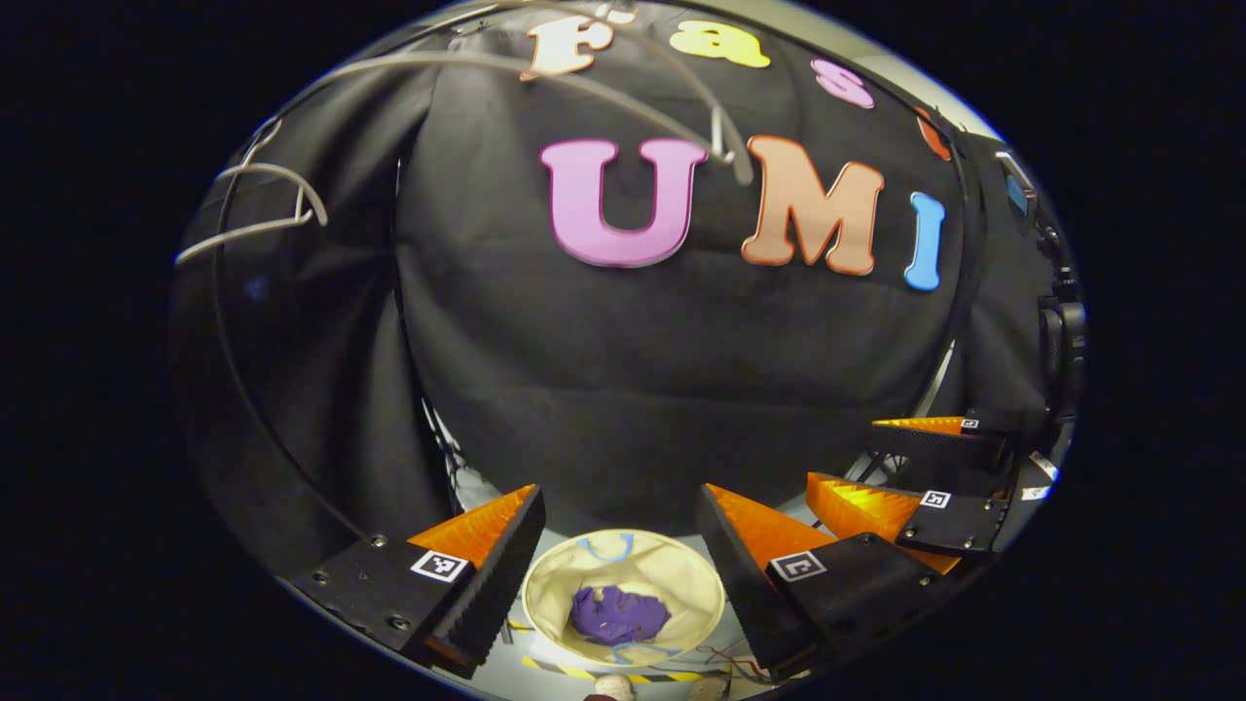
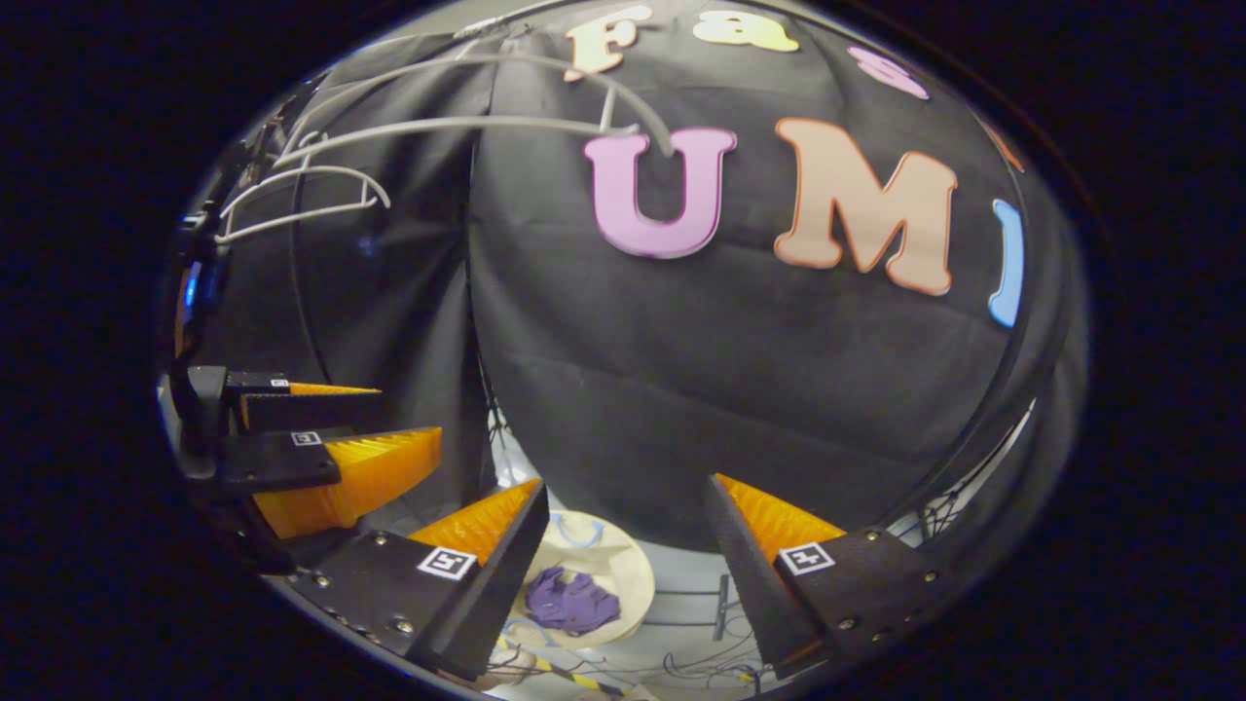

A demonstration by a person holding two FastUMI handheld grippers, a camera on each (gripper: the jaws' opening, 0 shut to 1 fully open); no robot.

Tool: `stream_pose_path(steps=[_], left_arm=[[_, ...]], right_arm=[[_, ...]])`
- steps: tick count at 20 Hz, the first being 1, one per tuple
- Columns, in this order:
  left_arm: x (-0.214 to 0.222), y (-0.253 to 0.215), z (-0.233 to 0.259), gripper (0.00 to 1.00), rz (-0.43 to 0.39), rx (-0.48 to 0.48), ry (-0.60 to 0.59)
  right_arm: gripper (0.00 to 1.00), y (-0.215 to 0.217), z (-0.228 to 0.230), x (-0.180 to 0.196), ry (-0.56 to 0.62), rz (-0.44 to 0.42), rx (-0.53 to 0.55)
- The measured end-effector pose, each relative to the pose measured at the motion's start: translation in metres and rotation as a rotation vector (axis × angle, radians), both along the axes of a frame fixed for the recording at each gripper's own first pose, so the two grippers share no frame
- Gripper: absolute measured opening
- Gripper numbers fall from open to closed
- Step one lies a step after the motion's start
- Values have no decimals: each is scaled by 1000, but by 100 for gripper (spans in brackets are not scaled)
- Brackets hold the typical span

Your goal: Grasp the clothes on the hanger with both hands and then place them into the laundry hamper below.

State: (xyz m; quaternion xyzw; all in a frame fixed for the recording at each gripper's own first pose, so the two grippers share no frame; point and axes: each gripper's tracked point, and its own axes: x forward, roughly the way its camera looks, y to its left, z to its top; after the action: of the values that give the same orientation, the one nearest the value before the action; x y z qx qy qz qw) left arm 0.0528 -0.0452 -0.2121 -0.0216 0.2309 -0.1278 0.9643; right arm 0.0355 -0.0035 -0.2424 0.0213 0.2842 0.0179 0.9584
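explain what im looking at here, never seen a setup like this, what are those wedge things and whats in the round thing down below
The wedges are the fingers of two handheld grippers, one in each of a person's hands. Each picture comes from a camera riding on one gripper, looking forward along its fingers. The left gripper stands open and holds nothing, as does the right gripper. Below sits a round cream laundry hamper with a purple garment lying inside. Up high hang bare grey hangers against the black cloth wall.
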Motion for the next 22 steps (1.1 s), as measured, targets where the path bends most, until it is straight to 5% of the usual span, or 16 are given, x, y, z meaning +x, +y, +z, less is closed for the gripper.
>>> stream_pose_path(steps=[11, 17, 22], left_arm=[[-1, -111, 183, 93, -82, -74, -281], [-20, -189, 244, 96, -126, -106, -366], [-27, -261, 233, 93, -167, -143, -350]], right_arm=[[94, -135, 196, -15, -342, -127, -67], [96, -228, 235, -52, -406, -205, -104], [96, -299, 231, -86, -407, -278, -125]])
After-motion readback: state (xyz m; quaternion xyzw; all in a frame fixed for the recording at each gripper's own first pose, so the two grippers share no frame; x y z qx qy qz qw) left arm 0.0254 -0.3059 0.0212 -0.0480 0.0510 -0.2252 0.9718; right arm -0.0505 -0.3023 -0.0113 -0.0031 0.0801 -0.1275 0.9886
